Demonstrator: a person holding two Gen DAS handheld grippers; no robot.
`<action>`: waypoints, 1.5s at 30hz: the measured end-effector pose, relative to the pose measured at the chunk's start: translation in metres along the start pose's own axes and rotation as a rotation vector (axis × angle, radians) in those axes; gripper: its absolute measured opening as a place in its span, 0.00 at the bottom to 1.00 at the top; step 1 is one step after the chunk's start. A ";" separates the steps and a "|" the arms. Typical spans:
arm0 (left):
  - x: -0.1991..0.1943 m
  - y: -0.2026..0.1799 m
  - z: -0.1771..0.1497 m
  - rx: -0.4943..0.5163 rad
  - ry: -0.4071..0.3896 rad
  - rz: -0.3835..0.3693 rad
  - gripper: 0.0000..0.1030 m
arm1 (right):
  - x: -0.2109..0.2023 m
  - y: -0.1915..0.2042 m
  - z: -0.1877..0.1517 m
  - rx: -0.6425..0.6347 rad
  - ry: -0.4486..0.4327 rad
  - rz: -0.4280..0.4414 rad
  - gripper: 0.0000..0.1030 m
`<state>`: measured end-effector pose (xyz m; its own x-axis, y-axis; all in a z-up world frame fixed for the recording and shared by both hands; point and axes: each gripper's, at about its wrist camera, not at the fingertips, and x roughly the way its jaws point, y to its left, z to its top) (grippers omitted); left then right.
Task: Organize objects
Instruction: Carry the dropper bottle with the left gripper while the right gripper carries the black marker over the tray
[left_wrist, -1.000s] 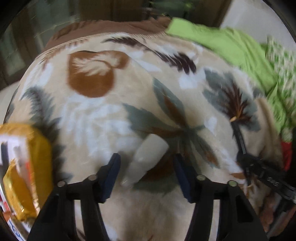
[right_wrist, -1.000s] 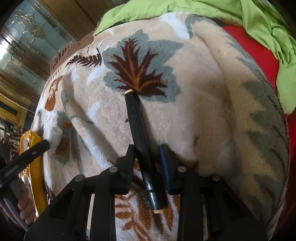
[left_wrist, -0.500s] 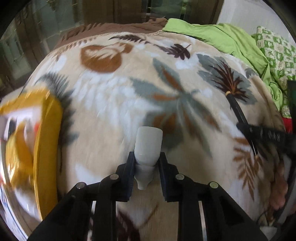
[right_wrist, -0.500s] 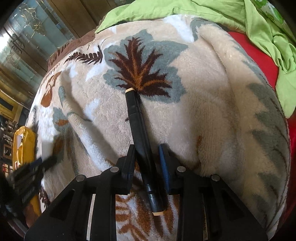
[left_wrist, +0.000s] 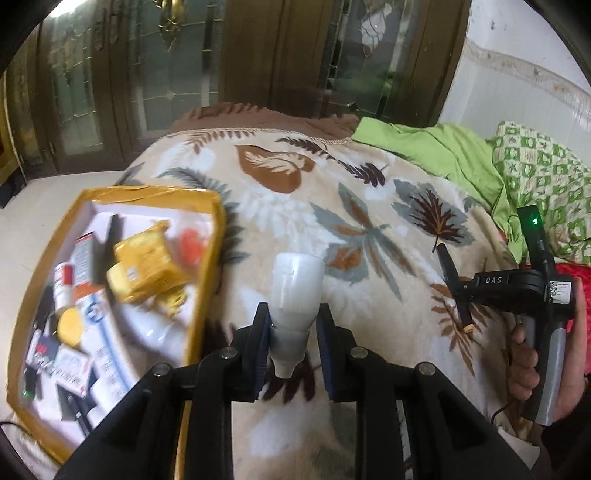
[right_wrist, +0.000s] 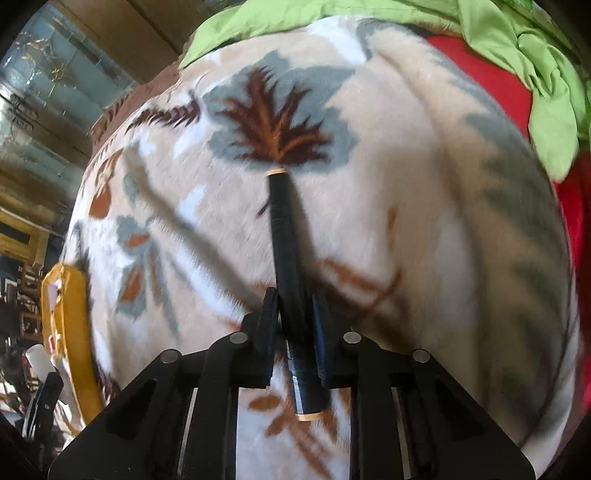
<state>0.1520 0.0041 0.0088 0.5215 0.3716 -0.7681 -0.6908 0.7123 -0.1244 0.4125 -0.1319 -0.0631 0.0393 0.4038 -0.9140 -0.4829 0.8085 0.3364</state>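
L gripper (left_wrist: 291, 328): jaws clamped on small white plastic bottle (left_wrist: 293, 295), held above leaf-print fleece blanket (left_wrist: 369, 229), beside yellow cardboard box (left_wrist: 210, 266). R gripper (right_wrist: 295, 325): jaws pinched tight on black cylindrical pen (right_wrist: 290, 273) w/ gold ends, over blanket.

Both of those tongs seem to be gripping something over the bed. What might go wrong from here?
The left tongs pinch the white plastic bottle only at its narrow neck, so the wider body could swing or slip out.

The yellow cardboard box is already crowded, so the bottle may land on other items.

The right tongs clamp the slim black pen-like tube well off its middle; it might tip and drop onto the leaf-patterned blanket.
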 end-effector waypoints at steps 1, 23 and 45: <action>-0.003 0.002 0.000 -0.001 -0.008 0.006 0.23 | -0.004 0.005 -0.003 -0.006 -0.006 0.001 0.14; -0.051 0.115 -0.016 -0.401 -0.065 -0.257 0.23 | -0.045 0.153 -0.074 -0.292 0.023 0.232 0.14; -0.047 0.231 -0.063 -0.531 0.139 -0.128 0.23 | -0.011 0.290 -0.140 -0.572 0.093 0.371 0.14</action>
<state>-0.0633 0.1133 -0.0233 0.5718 0.1944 -0.7971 -0.8023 0.3358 -0.4936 0.1497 0.0386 0.0130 -0.2811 0.5512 -0.7856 -0.8367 0.2601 0.4819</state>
